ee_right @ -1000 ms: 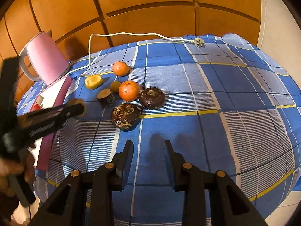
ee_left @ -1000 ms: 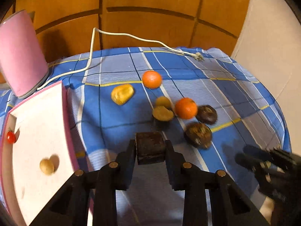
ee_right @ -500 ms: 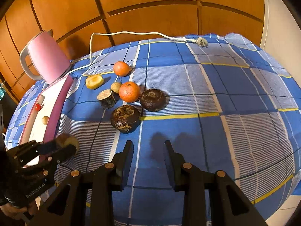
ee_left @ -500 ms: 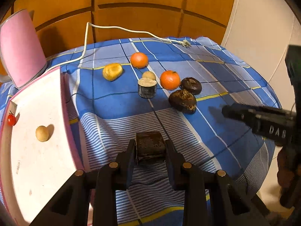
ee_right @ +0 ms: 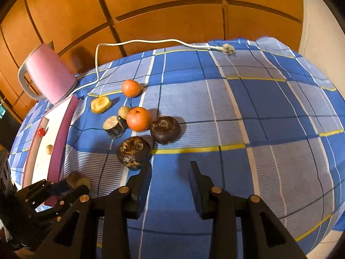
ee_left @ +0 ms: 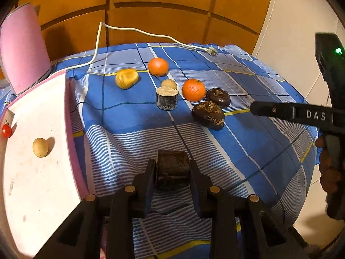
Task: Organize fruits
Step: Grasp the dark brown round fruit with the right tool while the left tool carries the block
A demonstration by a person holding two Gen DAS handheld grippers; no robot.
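My left gripper [ee_left: 172, 168] is shut on a dark cylindrical fruit piece [ee_left: 173, 165], held above the blue checked cloth near the white tray [ee_left: 43, 172]; it also shows in the right wrist view [ee_right: 77, 182]. The tray holds a small tan fruit [ee_left: 40, 147] and a cherry tomato [ee_left: 6, 130]. On the cloth lie two oranges [ee_left: 158, 66] [ee_left: 193, 90], a yellow fruit [ee_left: 126, 78], a cut cylinder piece [ee_left: 166, 98], a small tan ball [ee_left: 169, 84] and two dark brown fruits [ee_left: 208, 115] [ee_left: 218, 97]. My right gripper [ee_right: 170, 166] is open and empty, just in front of a dark fruit [ee_right: 133, 150].
A pink kettle [ee_left: 20, 51] stands at the back left beside the tray, its white cord [ee_left: 133, 30] running across the far cloth to a plug [ee_left: 212, 51]. Wooden panels stand behind. The cloth drops off at the right and front edges.
My left gripper has pulled back and toward the tray with the dark piece. My right gripper has edged closer to the nearest dark fruit.
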